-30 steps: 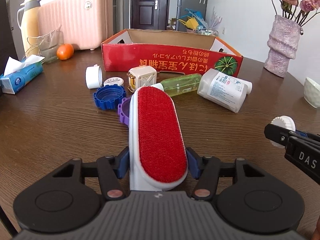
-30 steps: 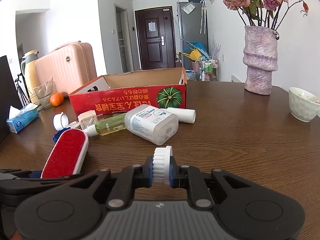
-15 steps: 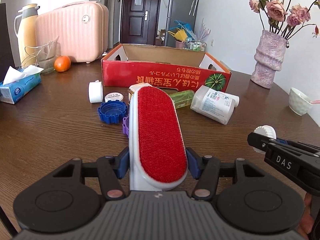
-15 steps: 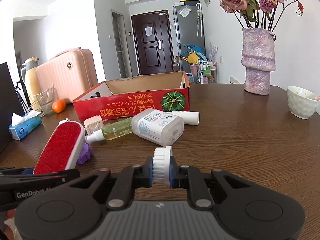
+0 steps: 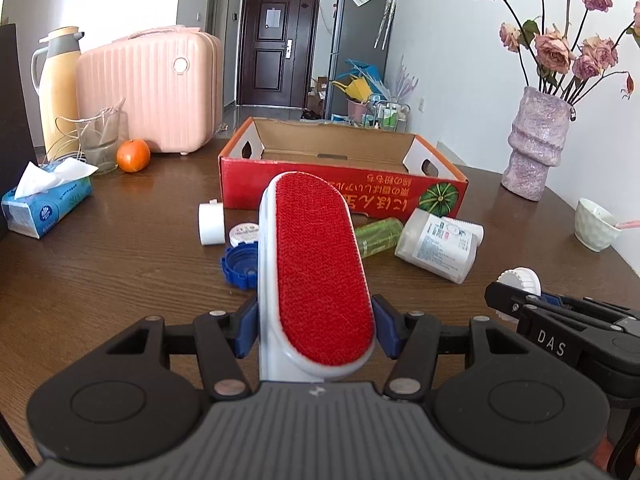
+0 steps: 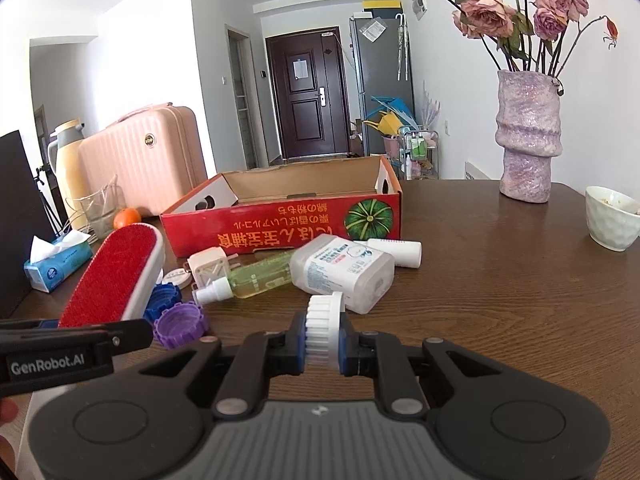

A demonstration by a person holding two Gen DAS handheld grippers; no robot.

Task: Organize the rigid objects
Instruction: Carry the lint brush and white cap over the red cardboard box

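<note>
Left gripper is clamped on a lint brush, blue pads pressed against both white sides near its back end, jaws about half spread to fit it. From the left wrist view the red bristle face looks up and the brush sticks out forward, off the wooden table. Past its tip sits the open red cardboard box, nothing visible inside it. Loose stuff lies in front of the box: a white cap, a small round white tin, a blue lid, a green spray bottle on its side and a white labelled bottle on its side. Far right, the other tool pokes in with a white ridged disc in it.

Right wrist view: right gripper is squeezed down tight on that white ridged disc, held on edge between the blue pads. Ahead are the white labelled bottle, the spray bottle, a purple lid just beside a blue one, and a beige cube-shaped case. The brush is up at the left, above the lids, with the box behind it all.
</note>
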